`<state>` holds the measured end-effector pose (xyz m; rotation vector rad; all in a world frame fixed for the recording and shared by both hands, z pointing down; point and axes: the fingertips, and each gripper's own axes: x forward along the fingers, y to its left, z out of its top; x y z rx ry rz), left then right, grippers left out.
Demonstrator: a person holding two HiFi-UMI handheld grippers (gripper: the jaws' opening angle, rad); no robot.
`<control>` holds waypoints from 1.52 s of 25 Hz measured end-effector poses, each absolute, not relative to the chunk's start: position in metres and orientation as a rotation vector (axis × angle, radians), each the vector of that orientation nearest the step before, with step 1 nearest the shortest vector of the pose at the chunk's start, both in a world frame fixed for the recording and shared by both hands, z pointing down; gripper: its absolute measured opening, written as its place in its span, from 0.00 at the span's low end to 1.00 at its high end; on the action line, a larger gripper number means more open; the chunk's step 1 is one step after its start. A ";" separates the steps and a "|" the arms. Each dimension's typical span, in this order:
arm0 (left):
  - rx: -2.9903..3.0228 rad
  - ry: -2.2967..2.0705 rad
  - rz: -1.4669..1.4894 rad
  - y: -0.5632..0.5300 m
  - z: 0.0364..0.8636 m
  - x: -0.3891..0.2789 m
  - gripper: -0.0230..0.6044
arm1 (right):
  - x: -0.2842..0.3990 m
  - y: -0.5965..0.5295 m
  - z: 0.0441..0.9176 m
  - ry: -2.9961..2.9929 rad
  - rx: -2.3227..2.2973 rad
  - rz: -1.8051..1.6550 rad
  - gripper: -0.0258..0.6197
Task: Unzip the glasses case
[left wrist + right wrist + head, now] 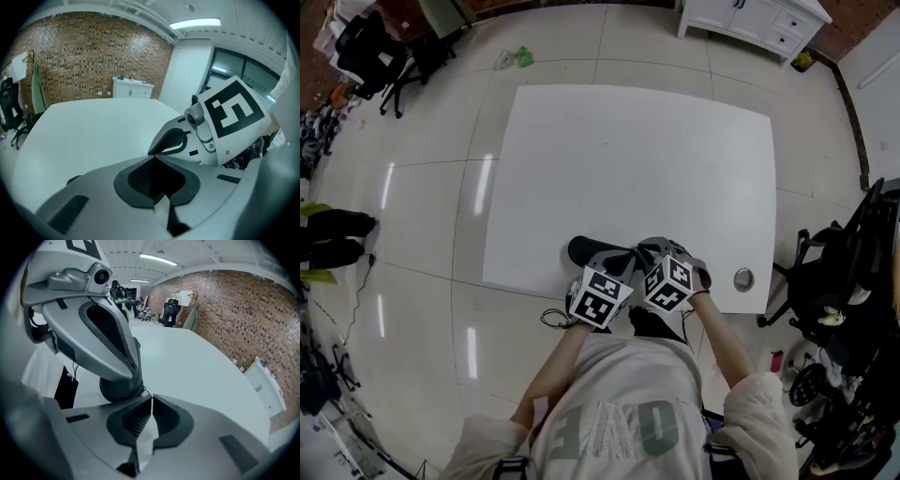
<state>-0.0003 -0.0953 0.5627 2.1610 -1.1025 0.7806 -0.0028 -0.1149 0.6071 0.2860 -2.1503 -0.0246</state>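
Two hand-held grippers meet over a glasses case at the bench (pixel 637 159) edge.
The left hand-held gripper (pixel 152 158), jaws together, sits over the black glasses case (pixel 121 389); just beside it, the right hand-held gripper (pixel 151 398) pinches the thin zip pull (pixel 143 392).

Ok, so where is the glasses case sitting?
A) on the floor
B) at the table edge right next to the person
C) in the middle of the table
B: in the head view the black glasses case lies at the near edge of the white table, just in front of the person.
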 end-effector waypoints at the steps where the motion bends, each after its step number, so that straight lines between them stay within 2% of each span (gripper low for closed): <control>1: 2.160 -1.103 0.781 -0.095 0.562 -0.001 0.04 | -0.003 -0.114 0.605 -2.156 0.278 -0.025 0.04; 5: 2.170 -1.116 0.776 -0.095 0.562 -0.005 0.04 | 0.003 -0.109 0.599 -2.206 0.339 0.055 0.04; 10: 2.286 -1.201 0.709 -0.095 0.547 -0.009 0.04 | 0.046 -0.113 0.566 -2.300 0.712 0.384 0.04; 12: 2.277 -1.318 0.476 -0.092 0.516 -0.023 0.04 | 0.064 -0.110 0.542 -2.365 0.883 0.557 0.04; 17: 2.073 -1.315 -0.454 -0.067 0.436 -0.081 0.04 | 0.091 -0.082 0.482 -2.604 1.203 1.049 0.04; 19: 2.072 -1.260 -0.592 -0.040 0.424 -0.096 0.04 | 0.097 -0.050 0.471 -2.668 1.255 1.159 0.04; 29: 2.262 -1.175 -0.736 0.201 0.371 -0.113 0.04 | 0.100 0.204 0.431 -2.781 1.444 1.184 0.04; 38: 2.335 -1.244 -0.820 0.435 0.324 -0.112 0.04 | 0.098 0.414 0.357 -2.959 1.418 0.928 0.04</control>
